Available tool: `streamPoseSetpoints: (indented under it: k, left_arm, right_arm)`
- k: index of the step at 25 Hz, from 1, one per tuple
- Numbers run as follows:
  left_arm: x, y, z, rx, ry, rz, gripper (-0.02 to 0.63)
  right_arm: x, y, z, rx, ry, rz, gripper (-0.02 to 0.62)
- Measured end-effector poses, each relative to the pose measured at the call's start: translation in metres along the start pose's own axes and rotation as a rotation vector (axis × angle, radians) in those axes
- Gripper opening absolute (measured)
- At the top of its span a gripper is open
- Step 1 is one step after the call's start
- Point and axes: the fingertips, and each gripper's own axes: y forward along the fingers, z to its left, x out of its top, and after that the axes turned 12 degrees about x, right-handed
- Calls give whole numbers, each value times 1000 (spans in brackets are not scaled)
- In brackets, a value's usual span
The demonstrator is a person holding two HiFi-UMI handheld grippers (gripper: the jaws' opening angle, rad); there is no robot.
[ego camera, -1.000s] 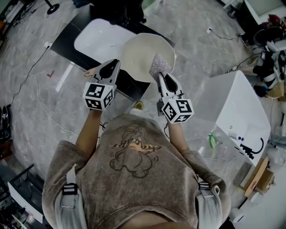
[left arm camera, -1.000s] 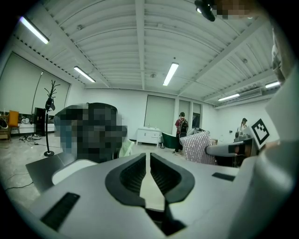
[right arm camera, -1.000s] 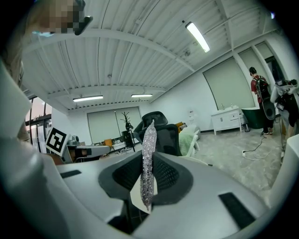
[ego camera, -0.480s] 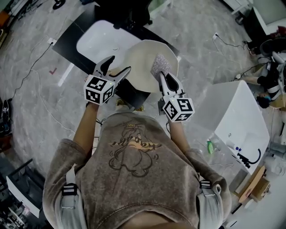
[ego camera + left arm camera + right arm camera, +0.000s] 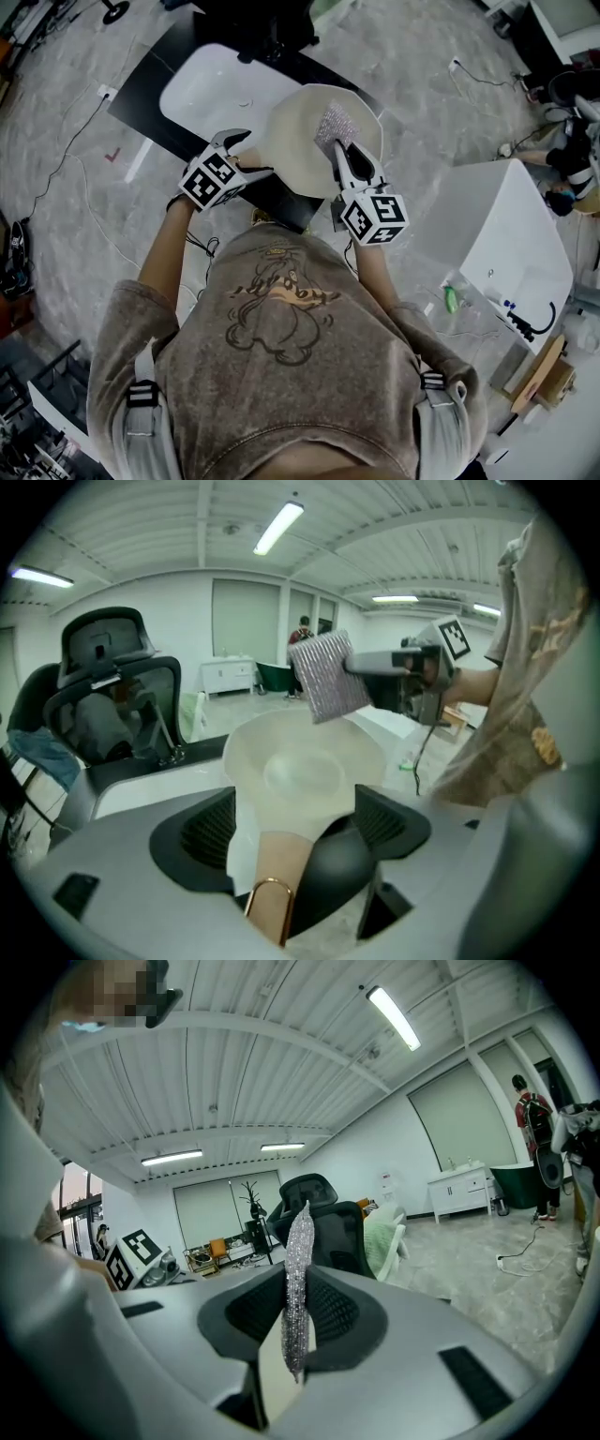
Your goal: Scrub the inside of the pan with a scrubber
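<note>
Head view: the pan (image 5: 305,141) lies at 12 o'clock, with the left gripper (image 5: 251,155) at its 8 o'clock rim. The right gripper (image 5: 336,150) holds the scrubber (image 5: 334,122) over the bowl's 3 o'clock side. Left gripper view: the jaws have just been opening and stand apart, with the pan's handle (image 5: 279,874) between them, unpressed — close squarely on it before scrubbing. Right gripper view: the jaws are clamped on the scrubber's edge — keep its face flat against the bowl.

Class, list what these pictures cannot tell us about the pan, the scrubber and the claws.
Whether the scrubber touches the pan: head view looks from above; left gripper view shows only overlap at the far rim.
Handle end: left gripper view, lost at the lower edge, between the jaws of the left claw, which have just been opening.
The pan's underside: hidden by the pan, every view.
</note>
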Motion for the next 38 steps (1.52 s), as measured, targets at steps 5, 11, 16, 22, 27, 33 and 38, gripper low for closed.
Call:
streamPoseSetpoints:
  k: [5,11,16,22,27,33,38]
  left_arm:
    - [-39,17,-10,-52,154,152,394]
    - [-60,33,-9,-56,224,231,394]
    - [-69,39,0,-23,214,251,381]
    - [-70,39,-1,-44,196,249,265]
    - [-68,39,-1,-62,191,253,258]
    - [-67,40,-2,-64,187,253,257]
    - [-68,40,-1,-67,183,253,256]
  right_arm:
    - [-8,9,-2,-7,8,20,80]
    - [-16,15,-3,-9,13,43,80]
    - [-22,22,-5,0,5,75,80]
    - [-44,36,-7,57,-46,183,80]
    - [-71,52,-5,114,-106,300,80]
    - [-108,80,6,193,-171,430,80]
    - [-132,101,17,245,-197,508,80]
